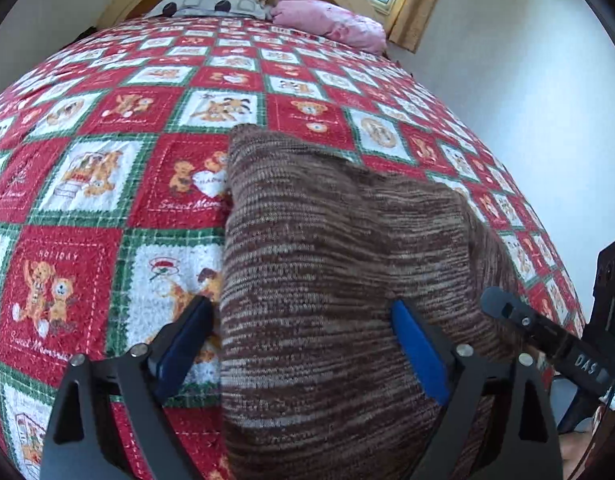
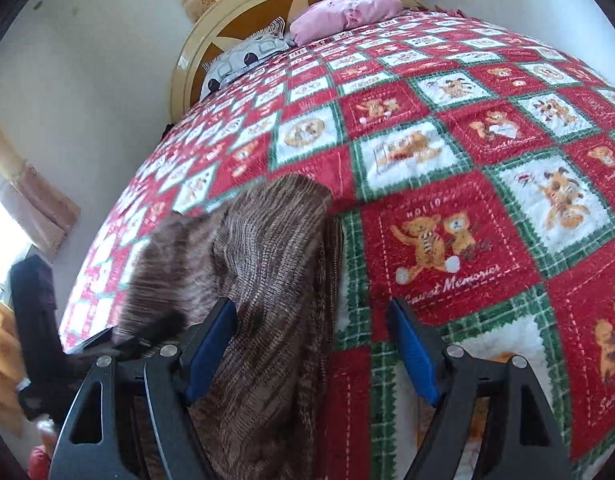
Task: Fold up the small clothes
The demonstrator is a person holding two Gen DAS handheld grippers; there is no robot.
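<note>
A brown and white striped knit garment (image 1: pixel 327 280) lies on the bed in a long folded strip that runs away from me. My left gripper (image 1: pixel 301 306) hangs over its near end with the jaws wide open; the left pad is over the quilt and the right pad over the knit. A black finger (image 1: pixel 547 334) of the right gripper reaches in at the garment's right edge. In the right wrist view the same garment (image 2: pixel 267 280) lies under the left finger of my right gripper (image 2: pixel 311 304), which is open and holds nothing. A dark blur at the garment's left is the left gripper (image 2: pixel 147 332).
The bed carries a red, white and green checked quilt (image 1: pixel 107 168) with teddy bears (image 2: pixel 467 240). At its head are a patterned pillow (image 1: pixel 211 2), a pink pillow (image 1: pixel 327 20) and a cream headboard (image 2: pixel 235 12). A white wall (image 1: pixel 527 80) runs along the bed's side.
</note>
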